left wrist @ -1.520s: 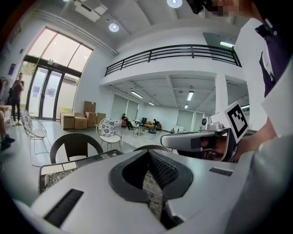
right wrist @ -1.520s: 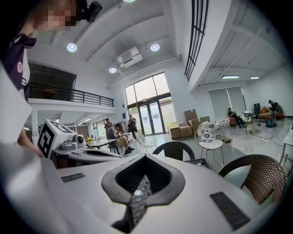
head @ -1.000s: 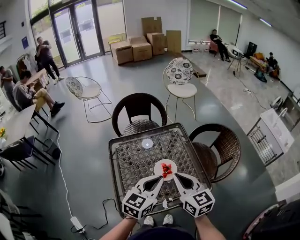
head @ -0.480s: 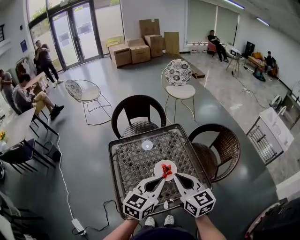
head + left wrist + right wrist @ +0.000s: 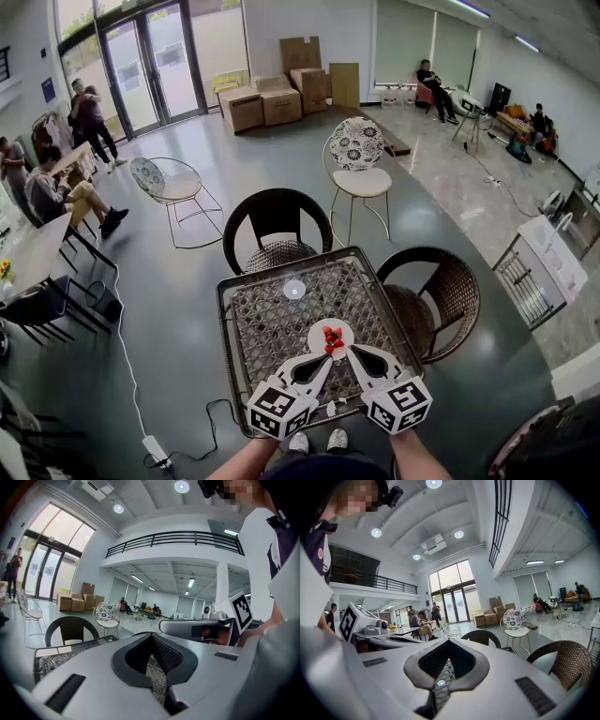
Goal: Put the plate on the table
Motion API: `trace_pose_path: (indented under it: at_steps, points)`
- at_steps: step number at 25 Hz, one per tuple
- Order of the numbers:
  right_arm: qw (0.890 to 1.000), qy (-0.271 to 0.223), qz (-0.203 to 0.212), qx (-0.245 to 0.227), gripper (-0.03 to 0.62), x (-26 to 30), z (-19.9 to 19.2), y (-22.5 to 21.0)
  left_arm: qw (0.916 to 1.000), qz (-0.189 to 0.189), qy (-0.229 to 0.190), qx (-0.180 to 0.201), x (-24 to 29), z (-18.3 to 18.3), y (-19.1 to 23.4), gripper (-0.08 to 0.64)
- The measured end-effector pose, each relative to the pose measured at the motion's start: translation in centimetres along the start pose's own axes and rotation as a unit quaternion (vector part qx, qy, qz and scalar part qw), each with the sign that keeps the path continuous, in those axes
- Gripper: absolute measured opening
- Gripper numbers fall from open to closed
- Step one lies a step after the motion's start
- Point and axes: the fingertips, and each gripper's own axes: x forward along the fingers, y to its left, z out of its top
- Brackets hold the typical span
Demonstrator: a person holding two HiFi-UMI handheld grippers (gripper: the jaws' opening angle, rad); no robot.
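A small white plate [image 5: 331, 330] with red pieces on it lies on the front middle of the woven-top table [image 5: 272, 323] in the head view. My left gripper [image 5: 323, 357] and right gripper [image 5: 350, 353] come in from the near edge, and their tips meet at the plate's near rim. In the left gripper view my left gripper [image 5: 151, 641] has its jaws together, with only table weave showing in the gap. The right gripper [image 5: 447, 643] looks the same in its own view. The jaws hide the plate in both gripper views.
A small white disc [image 5: 294, 289] sits near the table's far edge. Dark wicker chairs stand behind [image 5: 277, 225] and to the right [image 5: 441, 295] of the table. A cable [image 5: 131, 394] runs on the floor at left. People sit and stand farther off.
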Motion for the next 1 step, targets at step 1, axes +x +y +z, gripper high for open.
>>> trace_pose_path:
  at_steps: [1]
  points:
    - [1.000,-0.001,0.000,0.000,0.005,-0.03,0.04,0.08,1.0000,-0.001,0.000,0.000,-0.07,-0.02,-0.05,0.008]
